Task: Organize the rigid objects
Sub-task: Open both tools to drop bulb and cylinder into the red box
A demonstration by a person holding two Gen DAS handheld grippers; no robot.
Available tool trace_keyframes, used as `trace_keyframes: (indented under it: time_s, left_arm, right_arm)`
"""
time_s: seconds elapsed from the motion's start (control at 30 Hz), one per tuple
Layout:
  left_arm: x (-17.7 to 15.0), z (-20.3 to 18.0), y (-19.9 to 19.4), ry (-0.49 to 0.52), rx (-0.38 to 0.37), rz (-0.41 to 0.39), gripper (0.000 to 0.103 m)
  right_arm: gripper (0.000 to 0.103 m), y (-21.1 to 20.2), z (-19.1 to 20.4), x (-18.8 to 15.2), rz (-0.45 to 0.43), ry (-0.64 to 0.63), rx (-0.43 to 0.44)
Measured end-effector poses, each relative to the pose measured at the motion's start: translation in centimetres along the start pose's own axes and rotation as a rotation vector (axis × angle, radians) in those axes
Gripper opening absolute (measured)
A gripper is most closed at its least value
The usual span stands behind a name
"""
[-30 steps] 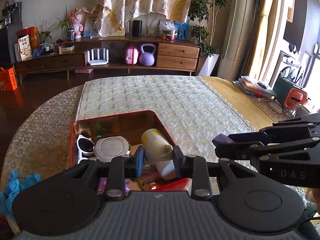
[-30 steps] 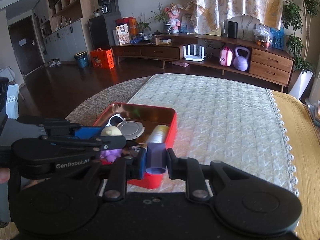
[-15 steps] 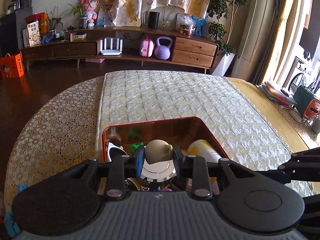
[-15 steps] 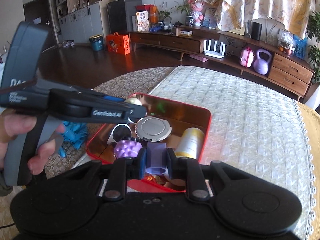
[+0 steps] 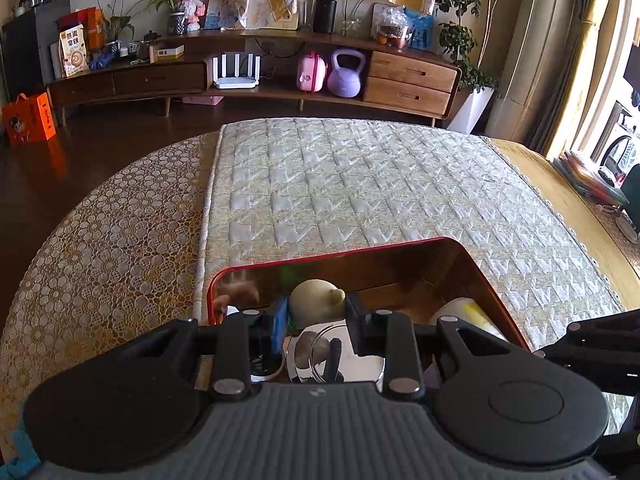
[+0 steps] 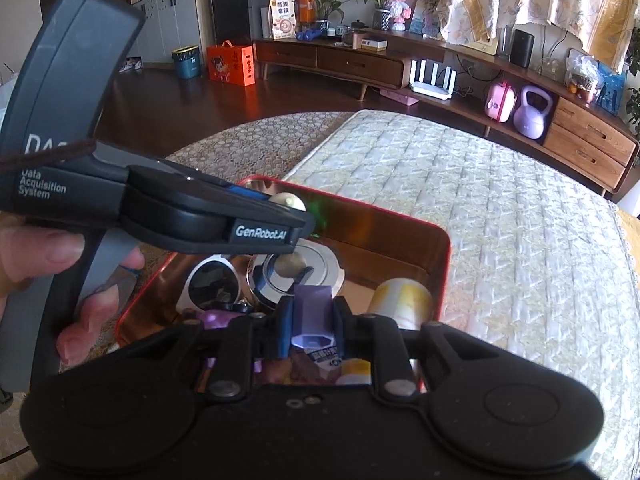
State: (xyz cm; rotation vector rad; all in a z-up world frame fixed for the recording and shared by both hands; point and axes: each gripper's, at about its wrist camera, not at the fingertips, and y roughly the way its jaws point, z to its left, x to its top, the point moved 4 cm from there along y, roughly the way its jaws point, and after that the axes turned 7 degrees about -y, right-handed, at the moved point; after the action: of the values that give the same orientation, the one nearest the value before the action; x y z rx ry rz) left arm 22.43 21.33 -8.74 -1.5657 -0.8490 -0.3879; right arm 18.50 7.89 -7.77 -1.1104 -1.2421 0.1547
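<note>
Both grippers hang over the red metal tin (image 6: pixel 442 256) near the surface's front edge, ready to drop things in. Left gripper (image 5: pixel 316 322) fingers clamp a cream lemon-shaped toy (image 5: pixel 316 304); right gripper (image 6: pixel 312 322) fingers pinch a small purple box (image 6: pixel 312 316).

Left hand-held gripper (image 5: pixel 316 320) clamps cream round object (image 5: pixel 316 303) above red tin (image 5: pixel 472 258); silver disc (image 5: pixel 340 356) below
</note>
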Motion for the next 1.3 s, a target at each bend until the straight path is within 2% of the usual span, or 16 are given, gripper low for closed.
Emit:
trace_keyframes:
  time_s: [0.27,0.5,0.67,0.83,0.9,0.93,0.97,1.0,1.07,1.3]
  left_arm:
    - [-0.2,0.7,1.7,-0.022,0.007,0.026,0.030]
    - [0.0,0.9,2.1,-0.028,0.002,0.023,0.030]
    - [0.0,1.0,2.2,-0.024,0.018,0.015,0.030]
    - [-0.1,1.1,1.8,-0.024,0.032,0.015,0.031]
    - [-0.3,1.1,1.5,-0.026,0.022,0.018,0.034]
    - [-0.4,1.0,1.2,-0.028,0.016,0.014,0.041]
    - [-0.5,1.0,0.9,-0.028,0.010,0.005,0.054]
    - [-0.5,0.8,0.5,-0.027,0.003,-0.004,0.058]
    - [-0.7,0.6,-0.4,-0.026,-0.001,-0.018,0.074]
    - [-1.1,0.2,-3.4,-0.022,-0.009,-0.039,0.075]
  right_arm:
    - [0.020,1.1,0.8,-0.5,0.032,-0.014,0.032]
    - [0.020,0.5,1.6,-1.4,0.030,-0.027,0.038]
    - [0.025,0.4,2.0,-1.8,0.027,-0.049,0.015]
    - [0.029,-0.1,1.7,-1.8,0.029,-0.017,0.028]
    - [0.032,-0.4,1.4,-1.8,0.026,-0.005,0.034]
    - [0.033,-0.5,1.3,-1.8,0.023,-0.001,0.034]
    - [0.034,-0.8,1.3,-1.8,0.019,0.003,0.034]
    - [0.034,-0.9,1.2,-1.9,0.015,0.009,0.038]
    - [0.036,-1.5,1.1,-1.9,0.008,0.019,0.041]
    - [0.045,-4.0,0.6,-1.9,-0.037,0.050,0.056]
